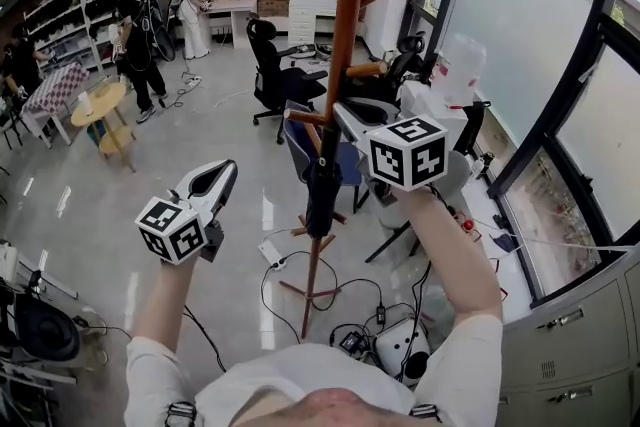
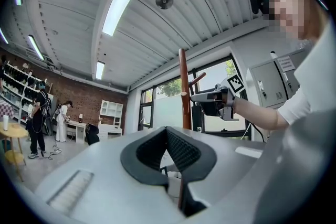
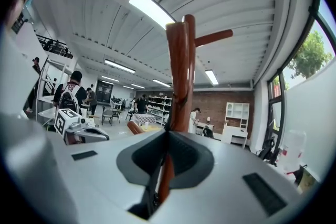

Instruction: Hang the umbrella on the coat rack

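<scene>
Coat rack [image 1: 347, 25]: mid-floor | umbrella [image 1: 322, 190]: against rack's pole, below the pegs | left gripper [image 1: 226, 169]: left of rack, apart | right gripper [image 3: 168, 134]: just right of pole | office chair [image 1: 275, 75]: behind rack | window [image 1: 520, 25]: far right | round table [image 1: 98, 103]: far left

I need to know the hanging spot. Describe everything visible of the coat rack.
The coat rack is one upright round pole of glossy reddish-brown wood. Short pegs of the same wood angle up from it at several heights. Thin legs splay from its foot over the grey floor. A dark folded umbrella hangs along its middle, against the pole; the shut right tool, tips at the pole, seems to hold it by a thin strap. Whether a peg bears it cannot be told.
</scene>
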Demonstrator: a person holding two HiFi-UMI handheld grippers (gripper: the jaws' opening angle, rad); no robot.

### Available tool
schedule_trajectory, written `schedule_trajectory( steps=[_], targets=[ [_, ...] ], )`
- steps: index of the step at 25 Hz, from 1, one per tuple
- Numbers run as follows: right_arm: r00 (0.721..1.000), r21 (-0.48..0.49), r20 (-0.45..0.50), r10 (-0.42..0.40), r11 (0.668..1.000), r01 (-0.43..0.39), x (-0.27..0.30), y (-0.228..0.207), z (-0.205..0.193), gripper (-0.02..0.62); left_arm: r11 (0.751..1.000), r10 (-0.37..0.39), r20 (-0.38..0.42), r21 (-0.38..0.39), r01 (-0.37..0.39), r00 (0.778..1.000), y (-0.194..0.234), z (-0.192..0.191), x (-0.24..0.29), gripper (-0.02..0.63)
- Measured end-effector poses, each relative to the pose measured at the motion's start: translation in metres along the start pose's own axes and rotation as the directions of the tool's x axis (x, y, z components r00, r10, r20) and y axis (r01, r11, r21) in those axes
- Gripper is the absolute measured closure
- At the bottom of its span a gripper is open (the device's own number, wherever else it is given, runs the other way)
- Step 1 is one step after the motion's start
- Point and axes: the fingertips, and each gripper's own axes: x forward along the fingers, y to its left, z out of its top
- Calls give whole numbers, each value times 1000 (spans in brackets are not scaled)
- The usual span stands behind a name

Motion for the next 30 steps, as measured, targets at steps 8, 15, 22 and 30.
schedule_trajectory(
  steps=[8,15,22,30],
  targets=[
    [996,-18,83,-14,1000,15,-9,6,1,550,1000,-15,15,10,15,1000,-9,6,3,596],
    [985,22,172,-26,1000,22,-33,8,0,357,1000,-25,21,-5,25,999,-15,2,3,596],
    [987,77,155,-32,997,20,-43,11,-38,348,995,-6,21,104,4,1000,-26,-7,5,597],
    [988,102,152,-4,995,-12,-60,26,-78,348,996,26,89,79,-33,996,-35,-24,-2,597]
  ],
)
